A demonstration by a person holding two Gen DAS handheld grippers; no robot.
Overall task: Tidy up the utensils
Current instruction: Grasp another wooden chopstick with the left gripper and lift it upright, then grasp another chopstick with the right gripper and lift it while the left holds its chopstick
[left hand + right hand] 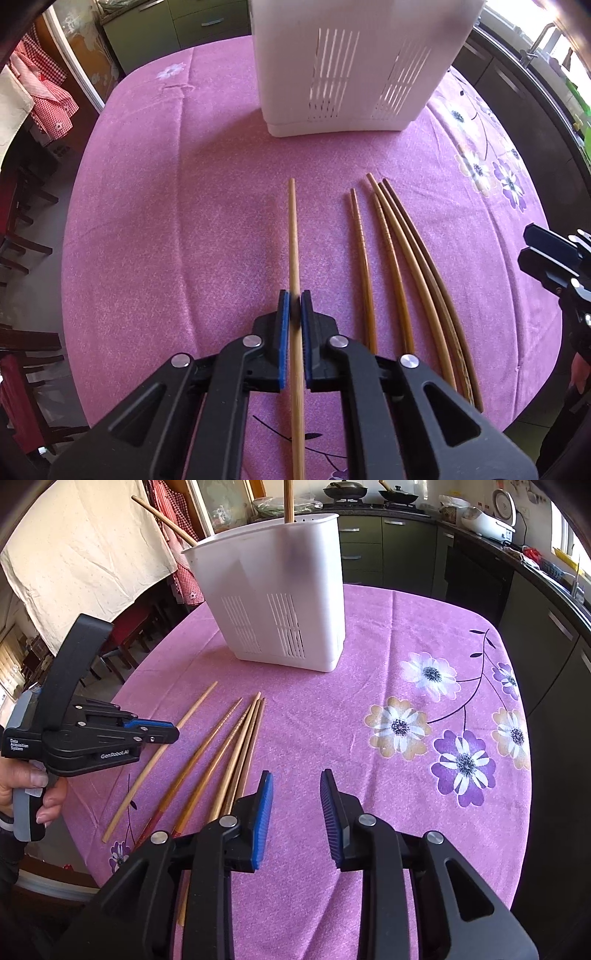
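fingers (283, 332) of the left gripper (294, 306) were closed on a pale chopstick (294, 236), blue ribbed pads pressing it from both sides, gripped toward its near end with most of the shaft reaching forward. whether the stick was clear of the cloth could not be told. judged light, stiff and smooth: a thin round wooden rod, likely to pivot or slide between the pads if swung fast, so a hold nearer mid-length would balance better.

just beside it, four more chopsticks (391, 258) lay on the worktop (147, 221), darker brown, tapered, two with ringed grooves near the tips, fanned close together.

right gripper (296, 797) hovered with its pads partly apart, nothing between them.

beyond stood a white plastic holder (280, 590), upright, rigid, slotted walls low down, with sticks already leaning inside. worktop wore a pink cloth, nubbly weave, printed with purple and white flowers (461, 764); probably grippy enough to keep the sticks from rolling.
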